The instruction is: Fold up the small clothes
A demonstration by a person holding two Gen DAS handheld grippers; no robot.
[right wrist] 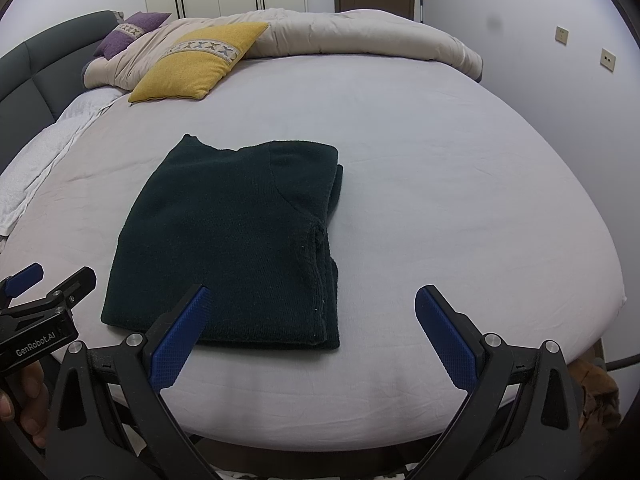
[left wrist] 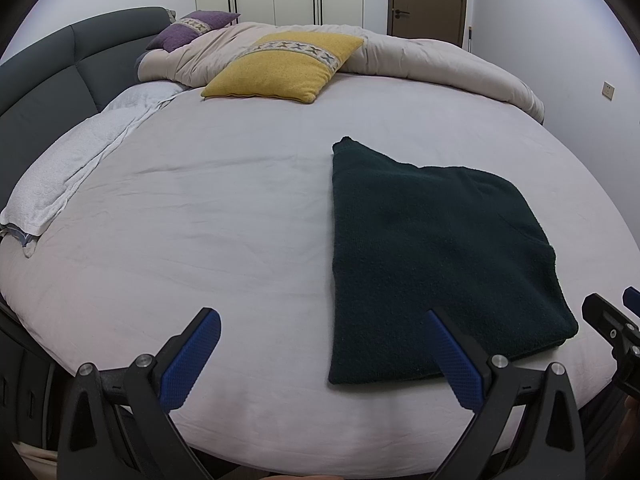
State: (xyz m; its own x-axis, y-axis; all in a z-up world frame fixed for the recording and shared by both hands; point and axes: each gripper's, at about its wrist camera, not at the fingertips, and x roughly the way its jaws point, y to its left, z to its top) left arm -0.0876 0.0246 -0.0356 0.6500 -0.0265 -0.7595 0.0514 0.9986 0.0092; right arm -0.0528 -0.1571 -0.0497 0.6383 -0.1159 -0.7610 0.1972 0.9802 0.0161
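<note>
A dark green knitted garment [left wrist: 432,264] lies folded into a flat rectangle on the pale bed sheet [left wrist: 208,216], near the bed's front edge. In the right wrist view the same garment [right wrist: 236,240] shows a folded layer along its right side. My left gripper [left wrist: 322,320] is open above the sheet, its right finger over the garment's near left corner, nothing held. My right gripper [right wrist: 310,296] is open too, its left finger over the garment's near edge, its right finger over bare sheet. Each gripper shows at the edge of the other's view.
A yellow cushion [left wrist: 280,66] and a purple cushion [left wrist: 192,28] lie at the far side with a bunched beige duvet [left wrist: 432,60]. A white towel [left wrist: 68,168] runs along the left by the grey headboard [left wrist: 44,84]. A wall stands to the right.
</note>
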